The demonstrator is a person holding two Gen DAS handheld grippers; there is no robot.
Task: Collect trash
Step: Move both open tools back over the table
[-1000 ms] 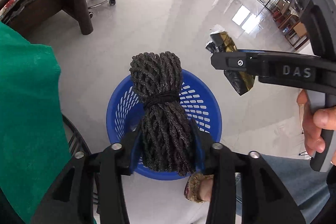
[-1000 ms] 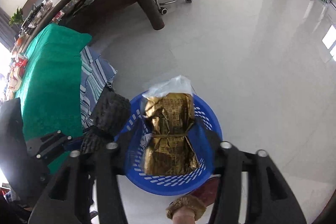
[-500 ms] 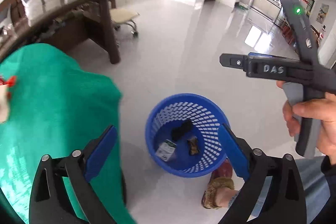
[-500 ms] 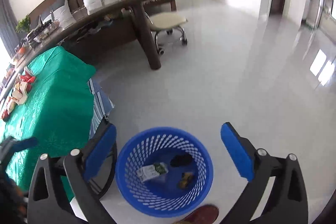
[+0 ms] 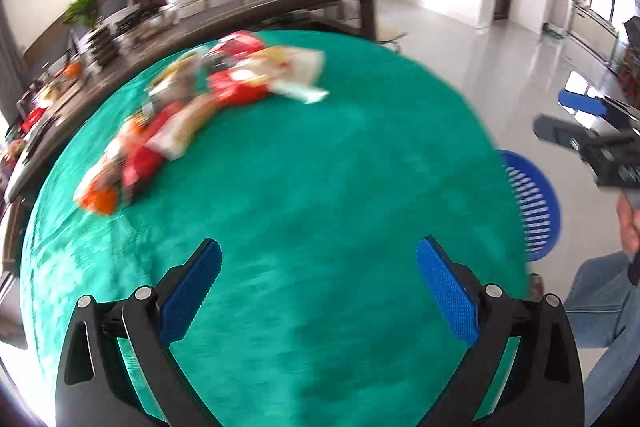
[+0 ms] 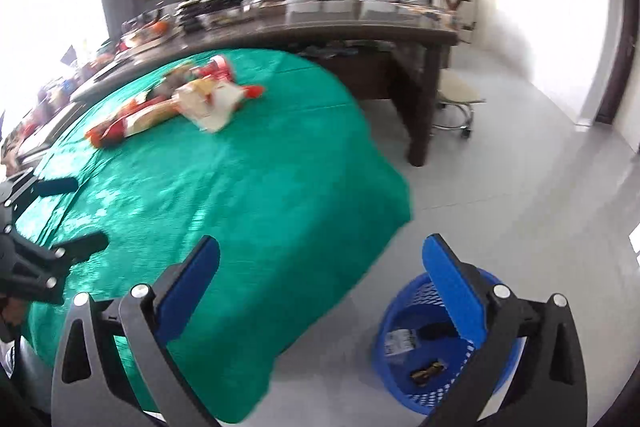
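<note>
Gaping wide and empty, both left tongs (image 5: 318,279) and right tongs (image 6: 320,275) are being held over the green-draped desk (image 5: 320,187), wrappers (image 5: 192,107) lying beyond.

— How does the light look?
— Bright daylight. In the right wrist view a window (image 6: 48,27) at the left edge is blown out to white, and the far doorway (image 6: 560,7) glares too. The glossy floor (image 5: 500,67) mirrors pale patches.
— Sharpness?
— Poor. Motion blur smears the wrappers (image 5: 192,111) and the green cloth (image 5: 320,187) in the left wrist view; only the blue finger pads (image 5: 448,291) stay crisp.
— Distortion?
— Strong fisheye bending: the dark table (image 6: 320,27) curves, and black vignette fills the corners.
</note>
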